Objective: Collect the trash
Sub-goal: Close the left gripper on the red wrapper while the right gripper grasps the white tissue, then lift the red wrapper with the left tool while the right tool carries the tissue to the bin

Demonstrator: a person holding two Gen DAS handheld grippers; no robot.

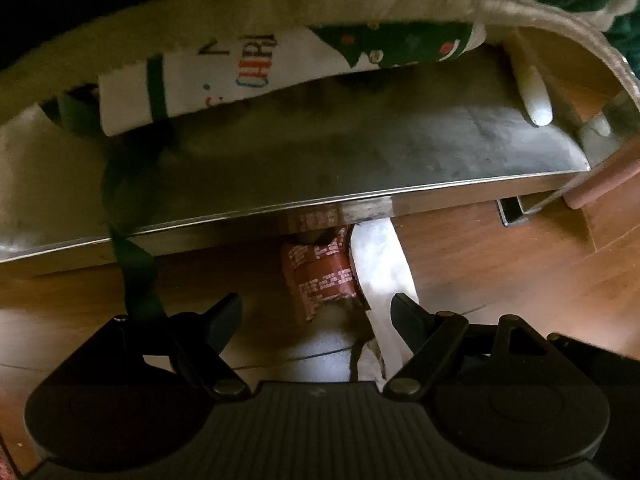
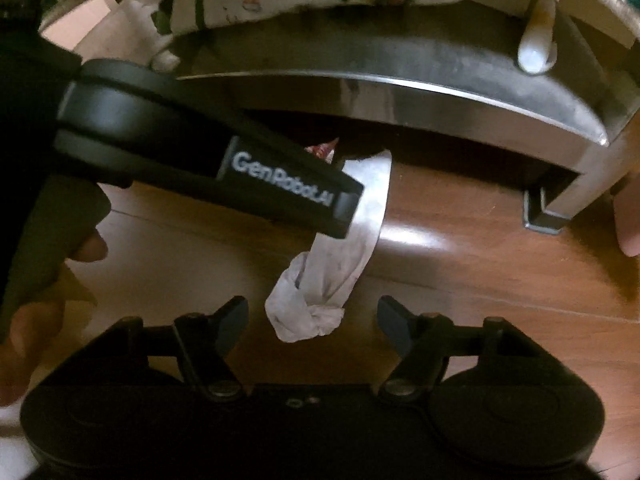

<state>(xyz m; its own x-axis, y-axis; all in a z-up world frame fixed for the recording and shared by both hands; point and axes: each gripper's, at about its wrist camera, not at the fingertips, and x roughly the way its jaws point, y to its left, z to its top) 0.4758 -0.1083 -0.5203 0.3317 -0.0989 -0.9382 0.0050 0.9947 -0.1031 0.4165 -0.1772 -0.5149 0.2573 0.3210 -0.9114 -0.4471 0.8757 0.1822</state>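
A red printed wrapper [image 1: 320,276] lies on the wooden floor, partly under the edge of a low metal table [image 1: 360,168]. Beside it is a long white tissue [image 1: 384,268], twisted and crumpled at its near end [image 2: 316,296]. My left gripper [image 1: 316,312] hangs open just above the wrapper, touching nothing. In the right wrist view only a red tip of the wrapper [image 2: 322,150] shows. My right gripper [image 2: 312,312] is open, its fingers either side of the tissue's crumpled end with gaps on both sides. The left gripper's black housing [image 2: 240,160] crosses that view above the tissue.
A white Christmas-print bag [image 1: 240,68] lies on the metal table, its green strap [image 1: 136,264] hanging over the edge. A white peg-like object [image 1: 536,96] rests on the table's right part. A table foot [image 2: 544,212] stands on the floor. A person's hand [image 2: 24,320] is at the left.
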